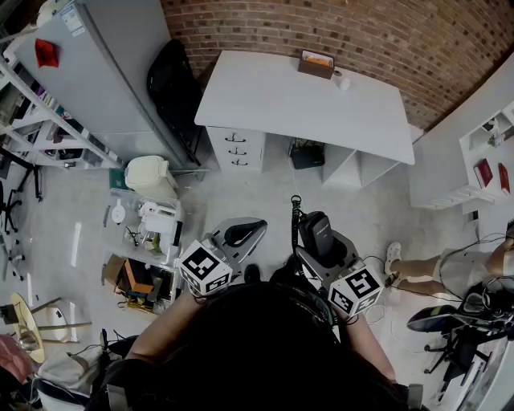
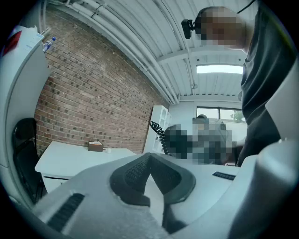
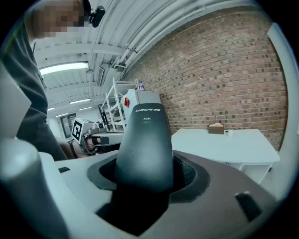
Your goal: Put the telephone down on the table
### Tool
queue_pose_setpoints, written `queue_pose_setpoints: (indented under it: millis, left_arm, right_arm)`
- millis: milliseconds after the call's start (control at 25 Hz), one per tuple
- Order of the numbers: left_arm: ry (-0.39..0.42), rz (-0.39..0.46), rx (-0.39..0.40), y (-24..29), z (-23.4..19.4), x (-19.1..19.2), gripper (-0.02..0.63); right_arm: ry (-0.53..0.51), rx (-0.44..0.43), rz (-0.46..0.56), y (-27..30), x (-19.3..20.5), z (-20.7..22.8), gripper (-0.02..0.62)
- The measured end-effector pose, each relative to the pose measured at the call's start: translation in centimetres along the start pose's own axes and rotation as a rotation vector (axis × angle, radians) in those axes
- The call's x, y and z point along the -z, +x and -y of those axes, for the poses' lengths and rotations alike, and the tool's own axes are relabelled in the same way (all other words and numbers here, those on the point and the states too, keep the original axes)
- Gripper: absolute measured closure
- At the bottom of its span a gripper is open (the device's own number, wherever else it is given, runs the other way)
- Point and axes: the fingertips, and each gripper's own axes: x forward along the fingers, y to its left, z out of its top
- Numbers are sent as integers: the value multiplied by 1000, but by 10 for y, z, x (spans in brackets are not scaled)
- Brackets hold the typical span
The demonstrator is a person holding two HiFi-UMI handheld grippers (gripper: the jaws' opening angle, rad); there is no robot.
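1. Head view: a brick wall (image 1: 337, 24) backs one white desk (image 1: 273, 96) carrying one box (image 1: 316, 63), something orange showing in it, and one cup (image 1: 340, 79). The right tool (image 1: 324, 250) grips the one black phone (image 1: 316, 229), well apart from the desk, its coiled cord (image 1: 295, 221) beside it. The left tool (image 1: 241, 234), near it, is empty.
2. Left gripper view: jaw tips meet, nothing between.
3. Right gripper view: the jaws clamp the upright phone's sides.
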Motion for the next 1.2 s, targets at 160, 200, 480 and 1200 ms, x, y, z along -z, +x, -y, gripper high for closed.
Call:
queue_pose_setpoints:
  millis: [160,200,480,1200]
  left_arm:
    - [4,-4,2,-1,2,1,600]
    - [4,-4,1,0,2,1,600]
    - [-1,-14,-9,11,0,4,600]
    - [-5,17,-174,124,-36,-11,600]
  right_arm:
    - [1,4,0,0,0,0,321]
    - [1,4,0,0,0,1,321]
    - [-1,-9,-3,1,1,14,321]
    - [-69,-163,-32,16,-35,149,321]
